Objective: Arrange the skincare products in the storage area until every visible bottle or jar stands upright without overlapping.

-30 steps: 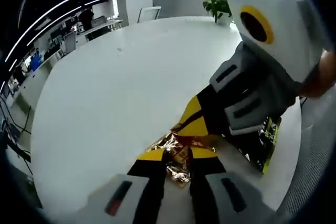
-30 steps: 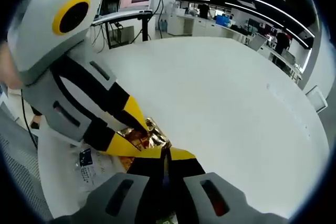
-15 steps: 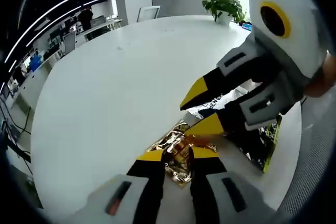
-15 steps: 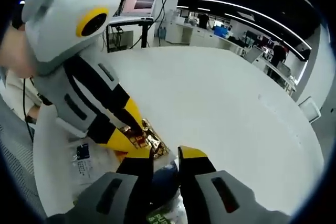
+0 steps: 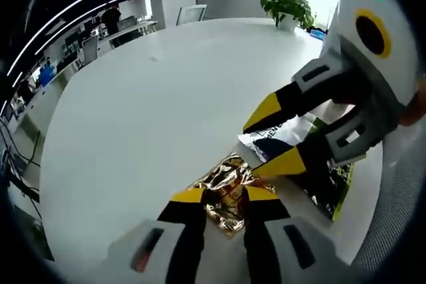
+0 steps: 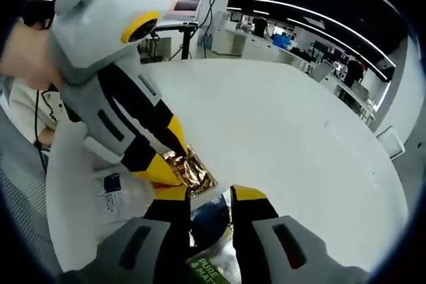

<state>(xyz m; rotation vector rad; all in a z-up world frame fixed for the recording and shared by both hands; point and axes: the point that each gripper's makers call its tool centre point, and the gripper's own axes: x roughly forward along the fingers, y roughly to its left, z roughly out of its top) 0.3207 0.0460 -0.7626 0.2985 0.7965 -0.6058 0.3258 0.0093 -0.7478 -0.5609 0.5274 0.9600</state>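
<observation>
In the left gripper view the left gripper (image 5: 223, 196) rises from 6 o'clock with its yellow-tipped jaws narrowly parted on either side of a crinkled gold foil sachet (image 5: 223, 184) that lies flat on the white tabletop (image 5: 146, 104); whether the jaws actually pinch the foil cannot be told. The right gripper (image 5: 274, 139) reaches in from 3 o'clock, angled down toward the middle, its jaws spread wide and holding nothing, the lower tip touching or just beside the sachet's 2 o'clock corner. Behind those jaws lie a white and dark blue packet (image 5: 287, 134) with print too small to read and, toward 4 o'clock, a dark packet with a lime-green edge (image 5: 336, 184).

In the right gripper view the right gripper (image 6: 210, 193) comes up from 6 o'clock, jaws apart, with a dark blue pouch (image 6: 208, 221) between them low down; contact is not clear. A green label at the bottom reads "PURE" and, below it, "MAT", cut off (image 6: 208, 271). The left gripper (image 6: 170, 161) slants in from 10 o'clock, a hand (image 6: 26, 44) gripping its body, its tips at the gold foil sachet (image 6: 188, 169), which lies just beyond the right gripper's tips at 11 o'clock. A white sachet with a dark printed patch (image 6: 113, 194) lies flat at 9 o'clock, its text unreadable.
</observation>
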